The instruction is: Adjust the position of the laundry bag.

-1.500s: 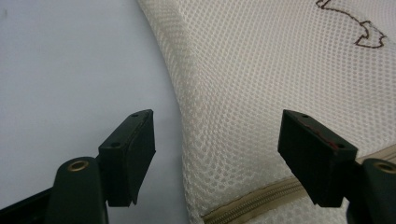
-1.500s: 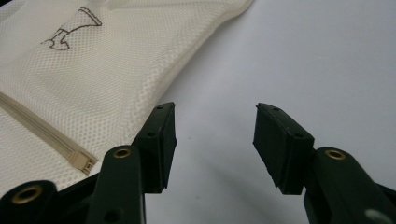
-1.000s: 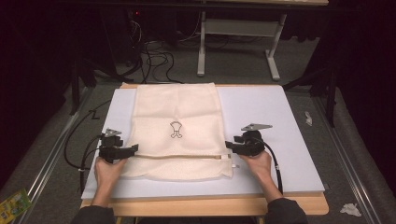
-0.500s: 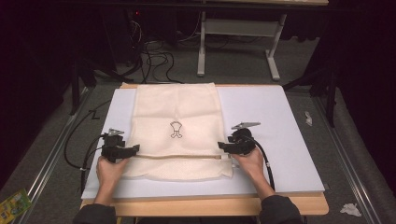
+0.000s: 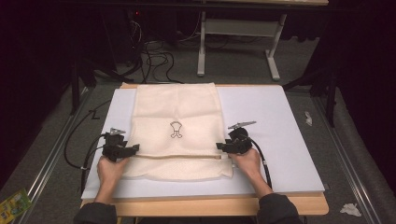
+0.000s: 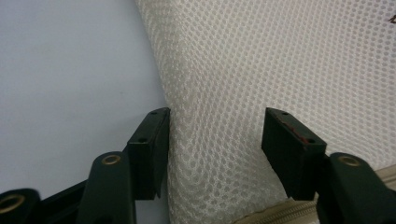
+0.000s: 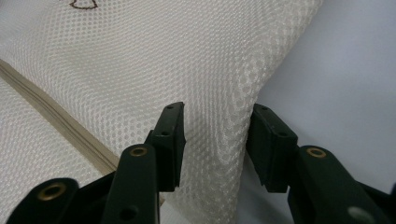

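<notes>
Where the cream mesh bag lies: flat on the white surface (image 5: 289,121), long side running away from the person, a small dark emblem (image 5: 176,130) near its middle.
Mesh bag (image 5: 175,112): its zipper (image 5: 177,156) crosses it from side to side between the two tools, with a short strip of bag on the near side of it.
Left tool (image 5: 133,148): at the bag's left edge, just beyond the zipper; in the left gripper view (image 6: 215,140) the jaws stand apart with the raised mesh edge between them, the left jaw against the fold, the right jaw clear of the cloth.
Right tool (image 5: 220,146): at the bag's right edge, level with the zipper end; in the right gripper view (image 7: 215,140) the jaws are open around a ridge of mesh, not pinched shut.
Hands: the left hand (image 5: 111,169) and right hand (image 5: 246,161) rest on the surface behind the tools.
Cables: a black cable (image 5: 77,140) loops off the left side of the surface; another (image 5: 264,161) trails back by the right forearm.
Around the surface: grey floor, a tangle of dark cords (image 5: 154,58) beyond the far edge, white table legs (image 5: 236,28) farther back, crumpled white scraps (image 5: 350,209) at right, a green packet (image 5: 11,205) at lower left.
In the way: nothing lies on the bag.
</notes>
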`<state>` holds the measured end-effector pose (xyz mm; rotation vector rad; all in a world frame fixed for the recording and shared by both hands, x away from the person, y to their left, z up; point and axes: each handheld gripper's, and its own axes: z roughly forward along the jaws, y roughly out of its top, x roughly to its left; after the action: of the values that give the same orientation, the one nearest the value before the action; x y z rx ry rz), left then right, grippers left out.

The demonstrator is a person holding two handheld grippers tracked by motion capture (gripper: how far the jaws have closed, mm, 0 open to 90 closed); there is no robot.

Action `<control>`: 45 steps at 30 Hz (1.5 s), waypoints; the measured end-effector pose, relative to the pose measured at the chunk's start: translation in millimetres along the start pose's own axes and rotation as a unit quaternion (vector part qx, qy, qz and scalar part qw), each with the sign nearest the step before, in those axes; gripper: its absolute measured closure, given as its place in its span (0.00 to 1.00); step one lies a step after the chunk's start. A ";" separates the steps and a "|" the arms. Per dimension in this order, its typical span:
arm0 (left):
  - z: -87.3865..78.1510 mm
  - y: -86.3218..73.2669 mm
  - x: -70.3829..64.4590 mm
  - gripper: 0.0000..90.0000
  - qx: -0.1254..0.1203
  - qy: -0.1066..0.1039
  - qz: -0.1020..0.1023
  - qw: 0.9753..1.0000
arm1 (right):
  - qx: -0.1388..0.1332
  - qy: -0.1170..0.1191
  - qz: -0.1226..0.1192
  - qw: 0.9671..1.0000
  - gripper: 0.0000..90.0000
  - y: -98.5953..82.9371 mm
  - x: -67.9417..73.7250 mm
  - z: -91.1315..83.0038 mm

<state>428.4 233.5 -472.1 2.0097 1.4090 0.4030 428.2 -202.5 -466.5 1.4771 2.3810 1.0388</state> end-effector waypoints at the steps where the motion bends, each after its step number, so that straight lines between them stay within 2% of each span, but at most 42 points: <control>1: 0.3 -0.3 -1.4 0.50 0.000 0.002 0.004 1.000 | 0.001 0.000 -0.002 1.000 0.70 0.8 0.9 0.7; 4: 0.7 -0.6 -2.4 0.53 -0.002 0.004 0.004 1.000 | 0.008 0.000 -0.004 1.000 0.74 2.0 2.3 1.8; 5: 0.8 -0.5 -2.9 0.59 -0.003 0.005 0.006 1.000 | 0.011 0.000 -0.006 1.000 0.78 2.6 2.3 2.4; 6: 0.7 0.0 -4.5 0.62 -0.001 0.009 0.015 1.000 | 0.011 0.001 -0.007 1.000 0.80 2.8 1.9 2.4; 9: 1.2 0.7 -5.8 0.68 -0.001 0.007 0.019 1.000 | 0.013 0.003 -0.007 1.000 0.85 3.1 1.4 2.3; 10: 1.2 1.9 -6.2 0.76 0.001 0.007 0.021 1.000 | 0.015 0.009 -0.011 1.000 0.91 3.6 1.7 1.7; 14: 0.4 3.9 -6.4 0.90 -0.001 0.010 0.029 1.000 | 0.014 0.014 -0.017 1.000 0.95 4.7 1.7 0.7; 17: -0.1 5.2 -5.7 0.94 -0.002 0.006 0.028 1.000 | 0.010 0.017 -0.019 1.000 0.96 4.6 1.1 -0.5; 25: -2.7 7.2 -6.5 0.96 -0.015 -0.003 0.024 1.000 | 0.001 0.018 -0.021 1.000 0.97 4.9 0.9 -4.6; 31: -4.3 12.4 -13.1 0.96 -0.028 -0.006 0.032 0.999 | -0.012 0.013 -0.023 1.000 0.98 6.0 -1.0 -11.2; 32: -3.7 13.2 -15.0 0.96 -0.032 -0.013 0.029 0.999 | -0.016 0.009 -0.023 1.000 0.98 5.2 -2.6 -15.6; 37: 0.0 14.1 -19.5 0.96 -0.033 -0.018 0.028 0.999 | -0.018 0.005 -0.022 1.000 0.98 3.3 -7.5 -21.6; 42: 2.7 20.2 -29.0 0.96 -0.032 -0.022 0.040 0.998 | -0.025 0.002 -0.019 0.999 0.98 1.2 -15.6 -28.9; 45: 3.7 23.0 -32.0 0.97 -0.034 -0.027 0.040 0.998 | -0.028 -0.002 -0.018 0.999 0.98 -0.5 -19.0 -33.4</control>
<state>435.1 197.9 -456.3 2.0111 1.2681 0.4235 421.9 -234.5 -446.0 1.4108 2.3475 1.0842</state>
